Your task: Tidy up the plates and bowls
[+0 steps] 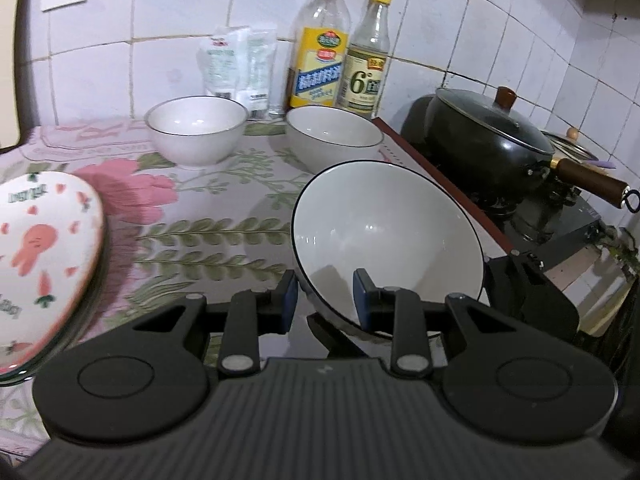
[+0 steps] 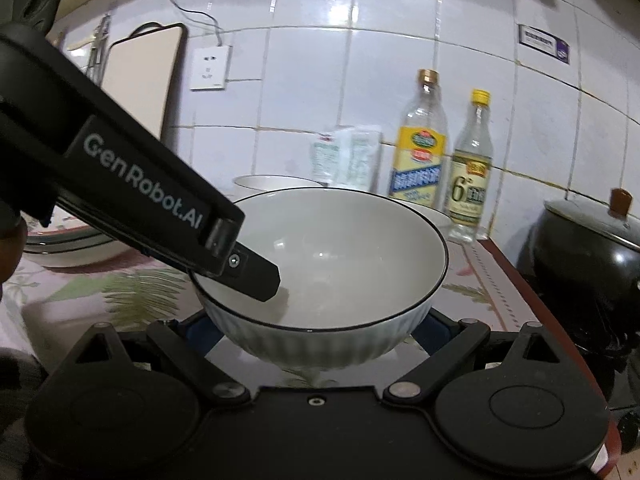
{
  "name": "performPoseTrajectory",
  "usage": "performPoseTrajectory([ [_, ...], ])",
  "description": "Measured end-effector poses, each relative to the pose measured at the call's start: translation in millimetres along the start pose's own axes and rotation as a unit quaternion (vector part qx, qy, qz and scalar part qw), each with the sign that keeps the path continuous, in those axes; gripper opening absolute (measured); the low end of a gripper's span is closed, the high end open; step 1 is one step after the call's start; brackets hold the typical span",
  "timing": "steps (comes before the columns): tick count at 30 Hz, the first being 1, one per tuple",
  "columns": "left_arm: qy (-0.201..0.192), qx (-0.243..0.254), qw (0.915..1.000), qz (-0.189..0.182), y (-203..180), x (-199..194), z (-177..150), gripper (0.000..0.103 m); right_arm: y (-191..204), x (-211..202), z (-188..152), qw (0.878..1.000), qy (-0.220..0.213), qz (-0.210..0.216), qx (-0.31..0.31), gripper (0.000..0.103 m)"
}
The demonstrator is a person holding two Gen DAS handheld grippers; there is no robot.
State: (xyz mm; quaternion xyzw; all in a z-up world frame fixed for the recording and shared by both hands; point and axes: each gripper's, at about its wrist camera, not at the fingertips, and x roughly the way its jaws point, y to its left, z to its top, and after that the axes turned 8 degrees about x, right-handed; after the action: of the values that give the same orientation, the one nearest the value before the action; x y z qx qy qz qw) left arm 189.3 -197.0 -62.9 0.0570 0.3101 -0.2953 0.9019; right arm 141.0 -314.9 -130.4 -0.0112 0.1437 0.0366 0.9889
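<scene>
Bowl (image 1: 386, 240) rim pinched by left tongs (image 1: 326, 300), lifted — floral countertop (image 1: 224, 216) open beyond

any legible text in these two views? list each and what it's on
"GenRobot.AI": on the left tool's arm.
"6°": on the yellow-capped bottle's label.
Gold-capped bottle's yellow and blue label: blurred.
Carrot-print plate's lettering: mirrored, unreadable.
White packets, purple wall sticker: too small.

Glossy glazed ceramic bowl (image 1: 386, 240), ribbed outside; matt black plastic left gripper (image 1: 326, 304); dark glossy lidded pot (image 1: 490, 148) with wooden handle at 4 o'clock.
</scene>
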Motion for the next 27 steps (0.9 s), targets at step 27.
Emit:
performPoseTrajectory([
  [27, 0.017, -0.031, 0.9983, 0.045, 82, 1, -8, 0.028, 63, 62, 18, 0.997, 0.054, 0.041, 0.035, 0.1],
])
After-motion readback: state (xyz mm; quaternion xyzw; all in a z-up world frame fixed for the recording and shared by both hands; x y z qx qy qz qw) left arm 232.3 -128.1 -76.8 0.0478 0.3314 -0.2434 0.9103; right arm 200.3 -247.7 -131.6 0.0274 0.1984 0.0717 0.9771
